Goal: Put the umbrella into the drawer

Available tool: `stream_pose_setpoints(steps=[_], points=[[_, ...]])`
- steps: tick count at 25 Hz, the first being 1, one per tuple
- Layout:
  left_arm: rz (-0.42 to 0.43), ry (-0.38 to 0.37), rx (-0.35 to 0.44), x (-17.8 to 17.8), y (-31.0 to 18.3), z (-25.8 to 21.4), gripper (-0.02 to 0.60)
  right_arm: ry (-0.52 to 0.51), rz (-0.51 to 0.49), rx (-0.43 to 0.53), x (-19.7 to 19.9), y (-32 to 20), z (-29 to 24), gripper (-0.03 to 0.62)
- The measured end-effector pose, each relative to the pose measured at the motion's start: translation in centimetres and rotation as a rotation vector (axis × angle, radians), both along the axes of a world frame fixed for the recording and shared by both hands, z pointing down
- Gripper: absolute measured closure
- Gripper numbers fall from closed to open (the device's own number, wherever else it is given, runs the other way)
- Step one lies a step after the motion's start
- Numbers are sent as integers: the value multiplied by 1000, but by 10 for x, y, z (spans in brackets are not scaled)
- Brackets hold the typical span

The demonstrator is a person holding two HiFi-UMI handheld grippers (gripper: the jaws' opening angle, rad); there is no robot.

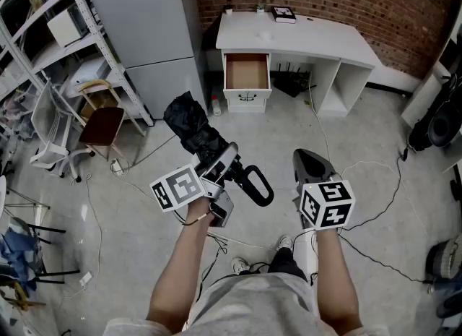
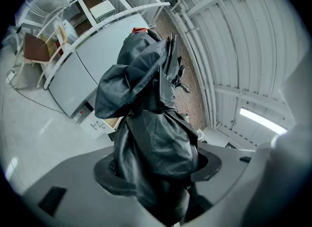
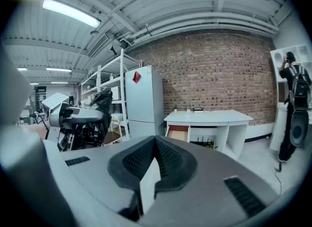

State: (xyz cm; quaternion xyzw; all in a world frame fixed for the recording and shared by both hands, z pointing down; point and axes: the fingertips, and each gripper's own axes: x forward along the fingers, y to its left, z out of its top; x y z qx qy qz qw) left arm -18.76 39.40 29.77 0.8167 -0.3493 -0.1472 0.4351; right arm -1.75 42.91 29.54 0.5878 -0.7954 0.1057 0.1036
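Observation:
A folded black umbrella (image 1: 193, 126) is clamped in my left gripper (image 1: 216, 160), its crumpled fabric pointing toward the desk and its looped handle (image 1: 257, 186) sticking out to the right. The left gripper view shows the fabric bundle (image 2: 151, 123) filling the space between the pads. My right gripper (image 1: 312, 164) hovers beside it over the floor with its jaws closed together and nothing in them, as the right gripper view (image 3: 155, 158) confirms. The drawer (image 1: 247, 73) stands pulled out of the white desk (image 1: 310, 37) ahead, its wooden inside bare.
A grey cabinet (image 1: 155, 27) stands left of the desk, with metal shelving (image 1: 43, 45) and a chair (image 1: 102, 121) further left. Cables (image 1: 375, 183) trail over the floor. A small dark item (image 1: 284, 14) lies on the desk. A person (image 3: 294, 101) stands at the far right.

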Motion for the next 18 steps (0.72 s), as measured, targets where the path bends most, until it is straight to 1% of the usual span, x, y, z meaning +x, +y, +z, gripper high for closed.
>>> stream_pose_setpoints(steps=[11, 18], points=[[22, -3, -2, 0, 0, 6, 311, 2, -2, -2, -5, -2, 6, 591], [16, -18, -3, 6, -27, 5, 311, -16, -18, -1, 1, -34, 8, 591]])
